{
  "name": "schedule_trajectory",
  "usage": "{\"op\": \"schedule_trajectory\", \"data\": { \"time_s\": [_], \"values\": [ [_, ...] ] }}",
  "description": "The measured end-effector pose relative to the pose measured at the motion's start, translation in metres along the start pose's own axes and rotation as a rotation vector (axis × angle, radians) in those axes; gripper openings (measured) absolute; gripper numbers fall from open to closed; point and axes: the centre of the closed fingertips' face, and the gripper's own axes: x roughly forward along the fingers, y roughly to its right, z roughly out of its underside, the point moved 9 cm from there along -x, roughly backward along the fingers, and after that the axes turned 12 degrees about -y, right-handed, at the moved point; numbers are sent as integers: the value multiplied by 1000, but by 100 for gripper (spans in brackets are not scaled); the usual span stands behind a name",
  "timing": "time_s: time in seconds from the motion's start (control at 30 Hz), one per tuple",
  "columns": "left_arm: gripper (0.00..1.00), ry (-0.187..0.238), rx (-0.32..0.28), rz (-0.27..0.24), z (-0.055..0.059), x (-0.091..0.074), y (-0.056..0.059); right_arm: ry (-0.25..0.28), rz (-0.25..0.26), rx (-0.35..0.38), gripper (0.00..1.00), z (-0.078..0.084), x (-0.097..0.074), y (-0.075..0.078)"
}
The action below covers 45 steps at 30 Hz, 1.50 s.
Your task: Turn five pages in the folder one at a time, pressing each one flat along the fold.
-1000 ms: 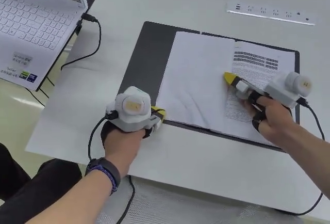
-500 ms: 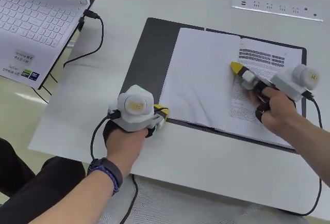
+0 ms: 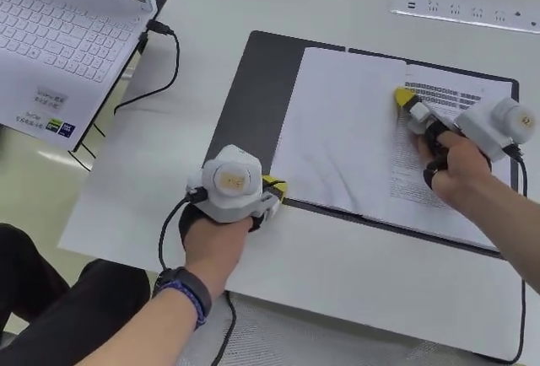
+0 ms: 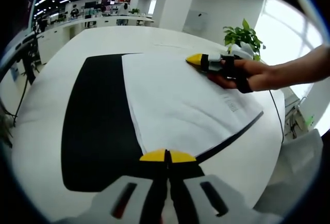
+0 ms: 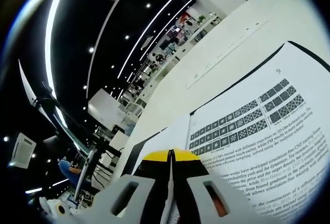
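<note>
Right gripper (image 3: 406,97): jaws closed, empty, tips down on the fold of the folder (image 3: 253,104), likely creasing the turned page (image 3: 337,130) beside them. Left gripper (image 3: 274,187): jaws pressed together, empty, at the folder's near edge, probably steadying it on the counter (image 3: 337,3).

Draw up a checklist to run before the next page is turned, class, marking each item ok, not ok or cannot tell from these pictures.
1. Right gripper shut, tip on the fold near the top of the pages: ok.
2. Left gripper shut, at the near edge of the folder: ok.
3. Turned page lying flat: not ok, creases show.
4. Free edge of the printed page within reach: cannot tell, the right hand covers part of it.
5. Laptop cable off the folder: ok.
6. Count of pages turned so far: cannot tell.
</note>
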Motion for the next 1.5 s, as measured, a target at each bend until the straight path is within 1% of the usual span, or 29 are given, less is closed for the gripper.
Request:
{"op": "schedule_trajectory", "data": {
  "time_s": [0.17, 0.27, 0.4, 0.63, 0.77, 0.87, 0.97, 1.03, 1.07, 1.13, 1.17, 1.2, 1.27, 1.37, 1.5],
  "values": [
    [0, 5, -19, 6, 1, 1, -1, -5, 7, 6, 0, -5, 5, -2],
    [0, 8, -16, -3, 1, 1, 0, 11, 16, 21, 0, -9, 8, -2],
    [0, 8, -20, -1, 1, 1, 1, 36, 26, 44, 0, -13, 12, -1],
    [0, 14, -31, 5, 1, 2, 0, 49, 58, 42, 0, -25, 25, -1],
    [0, 12, -33, 5, 1, 2, 0, 58, 76, 50, 0, -35, 34, 3],
    [0, 12, -31, 4, 2, 2, 0, 65, 79, 60, 0, -39, 40, 10],
    [0, 12, -32, 4, 2, 2, 0, 61, 75, 57, 0, -39, 40, 12],
    [0, 12, -33, 4, 2, 1, 0, 55, 78, 19, 0, -39, 40, 14],
    [0, 13, -34, 5, 2, 1, 0, 55, 78, 17, 0, -38, 41, 15],
    [0, 13, -36, 7, 2, 1, 0, 58, 57, 41, 0, -37, 40, 17],
    [0, 12, -35, 7, 2, 1, 0, 56, 55, 40, 0, -37, 40, 18],
    [0, 11, -33, 7, 2, 1, 0, 42, 53, 10, 0, -36, 38, 16],
    [0, 10, -29, 7, 1, 0, 0, 30, 52, -7, 0, -33, 37, 12],
    [0, 11, -29, 6, 1, 0, 0, 24, 36, -2, 0, -27, 30, 10],
    [0, 14, -29, 4, 1, 0, 1, 8, 24, -14, 0, -19, 21, 3]
  ]
}}
